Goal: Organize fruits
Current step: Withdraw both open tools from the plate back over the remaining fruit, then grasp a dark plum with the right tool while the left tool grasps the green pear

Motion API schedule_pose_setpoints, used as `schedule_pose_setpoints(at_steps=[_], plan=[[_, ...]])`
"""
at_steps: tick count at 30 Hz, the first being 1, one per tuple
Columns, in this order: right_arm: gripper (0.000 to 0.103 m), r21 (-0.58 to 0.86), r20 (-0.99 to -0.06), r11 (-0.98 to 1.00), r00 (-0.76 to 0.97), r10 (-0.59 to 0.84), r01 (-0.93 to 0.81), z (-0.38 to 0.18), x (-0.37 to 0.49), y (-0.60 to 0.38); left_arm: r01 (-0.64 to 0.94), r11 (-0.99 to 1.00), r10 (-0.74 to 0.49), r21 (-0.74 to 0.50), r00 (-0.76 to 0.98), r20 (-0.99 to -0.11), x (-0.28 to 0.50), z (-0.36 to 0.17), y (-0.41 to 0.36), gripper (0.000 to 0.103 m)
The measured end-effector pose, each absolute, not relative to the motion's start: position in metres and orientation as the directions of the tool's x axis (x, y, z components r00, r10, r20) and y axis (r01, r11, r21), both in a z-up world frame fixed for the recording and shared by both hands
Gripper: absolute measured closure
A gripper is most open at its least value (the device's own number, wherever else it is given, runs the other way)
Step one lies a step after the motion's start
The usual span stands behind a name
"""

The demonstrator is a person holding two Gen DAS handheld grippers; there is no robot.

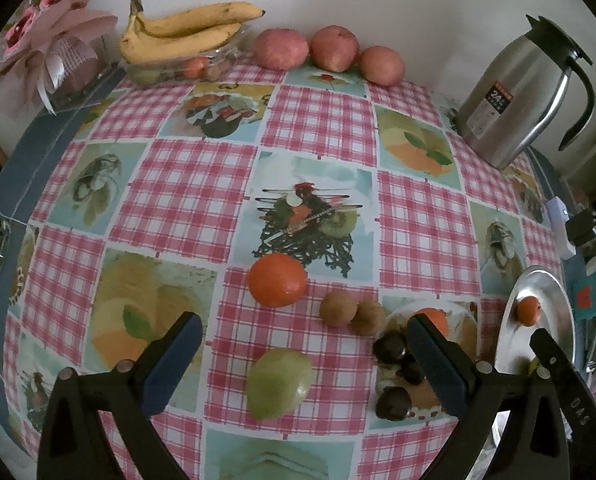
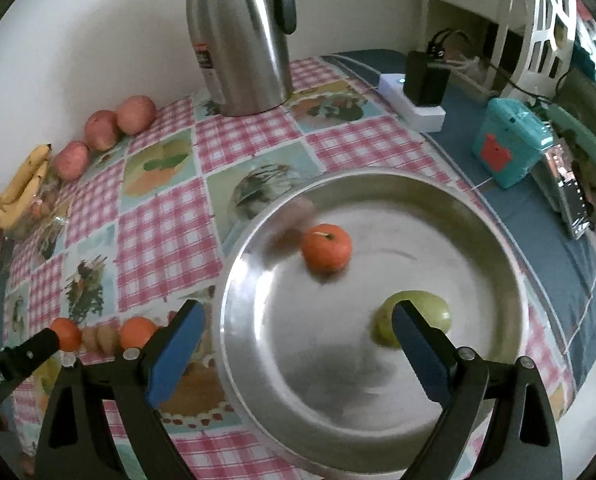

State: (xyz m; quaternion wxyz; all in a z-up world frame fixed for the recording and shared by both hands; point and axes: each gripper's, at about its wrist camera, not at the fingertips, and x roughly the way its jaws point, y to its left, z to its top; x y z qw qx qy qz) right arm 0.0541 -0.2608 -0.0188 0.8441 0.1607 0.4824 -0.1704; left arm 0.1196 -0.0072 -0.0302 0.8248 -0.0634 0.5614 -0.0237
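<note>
In the left wrist view my left gripper (image 1: 302, 344) is open just above a green fruit (image 1: 279, 384) on the checked tablecloth. Beyond it lie a large orange (image 1: 277, 280), two brown round fruits (image 1: 338, 308), three dark chestnut-like fruits (image 1: 390, 346) and a small orange (image 1: 434, 318) partly behind my right finger. My right gripper (image 2: 298, 332) hangs open over a steel plate (image 2: 338, 380), which holds a small orange (image 2: 326, 248) and a green fruit (image 2: 418, 320). The plate (image 1: 554, 292) also shows at the right edge of the left wrist view.
Along the back wall stand a bunch of bananas (image 1: 185, 30) on a glass dish, three red apples (image 1: 334, 48) and a steel jug (image 1: 518, 92). A teal box (image 2: 506, 148) and a white power strip (image 2: 412, 106) sit right of the plate. A pink bouquet (image 1: 53, 36) fills the far left corner.
</note>
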Motion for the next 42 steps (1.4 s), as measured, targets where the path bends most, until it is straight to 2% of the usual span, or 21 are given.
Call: schedule_pose_setpoints(at_steps=[5,10,13,18,20,22,25,30,42], plan=[[0.010,0.200,-0.833,0.903,0.552,-0.048,0.380,-0.007,0.052,-0.249,-0.060,0.986,-0.126,-0.159,0.368,-0.921,0.119,-0.031,0.005,0.001],[0.022,0.240,-0.822,0.924,0.569,0.031,0.297,-0.002,0.057,-0.227,-0.077,0.984,-0.120,-0.160,0.369,-0.922,0.116,-0.032,0.015,0.001],[0.023,0.256,-0.818,0.933,0.571,0.070,0.252,-0.001,0.060,-0.214,-0.094,0.982,-0.118,-0.162,0.364,-0.924,0.114,-0.034,0.022,0.001],[0.023,0.302,-0.821,0.933,0.551,0.149,0.198,-0.005,0.061,-0.195,-0.146,0.975,-0.107,-0.169,0.358,-0.928,0.107,-0.037,0.038,0.001],[0.027,0.305,-0.830,0.936,0.532,0.171,0.175,-0.008,0.061,-0.186,-0.161,0.971,-0.107,-0.174,0.354,-0.929,0.103,-0.039,0.042,0.001],[0.035,0.309,-0.840,0.938,0.508,0.192,0.156,-0.013,0.062,-0.179,-0.171,0.970,-0.106,-0.174,0.351,-0.931,0.100,-0.040,0.044,0.001],[0.036,0.322,-0.855,0.935,0.469,0.220,0.148,-0.022,0.062,-0.171,-0.178,0.966,-0.119,-0.187,0.337,-0.934,0.097,-0.043,0.044,0.001],[0.040,0.303,-0.894,0.941,0.385,0.228,0.147,-0.043,0.065,-0.161,-0.161,0.969,-0.137,-0.189,0.290,-0.947,0.100,-0.056,0.034,0.001],[0.040,0.248,-0.940,0.958,0.276,0.203,0.142,-0.068,0.071,-0.153,-0.108,0.982,-0.126,-0.152,0.216,-0.968,0.104,-0.078,0.011,0.001]])
